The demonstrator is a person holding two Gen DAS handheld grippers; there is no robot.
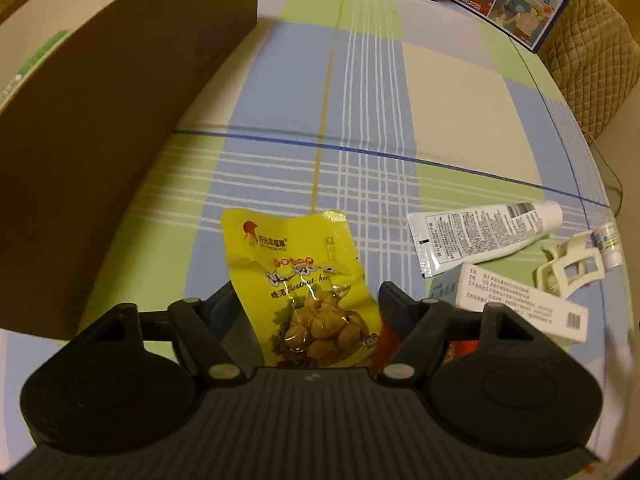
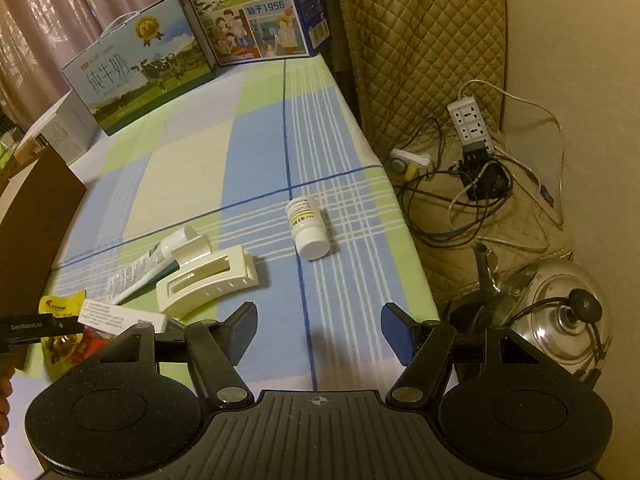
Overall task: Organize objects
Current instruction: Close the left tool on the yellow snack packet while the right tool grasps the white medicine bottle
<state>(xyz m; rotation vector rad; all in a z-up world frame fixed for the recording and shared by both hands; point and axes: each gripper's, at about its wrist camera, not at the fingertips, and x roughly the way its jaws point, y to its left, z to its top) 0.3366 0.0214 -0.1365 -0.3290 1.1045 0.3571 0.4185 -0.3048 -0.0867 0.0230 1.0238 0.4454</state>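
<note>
A yellow chestnut snack packet (image 1: 304, 280) lies flat on the plaid tablecloth (image 1: 360, 120) between the fingers of my left gripper (image 1: 310, 296). The jaws stand open close beside its edges, and the packet is not creased. A red packet (image 1: 392, 344) peeks out under the right finger. To the right lie a white tube (image 1: 488, 232), a white medicine box (image 1: 520, 304), a cream hair clip (image 1: 572, 268) and a small bottle (image 1: 608, 244). My right gripper (image 2: 320, 328) hangs open over bare cloth, with the pill bottle (image 2: 308, 228) and hair clip (image 2: 208, 280) ahead of it.
A tall brown cardboard box (image 1: 100, 140) stands at the table's left. Two milk cartons (image 2: 136, 68) (image 2: 248, 8) line the far end. Past the table's right edge are a quilted chair (image 2: 420, 40), a power strip with cables (image 2: 468, 124) and a steel kettle (image 2: 560, 312).
</note>
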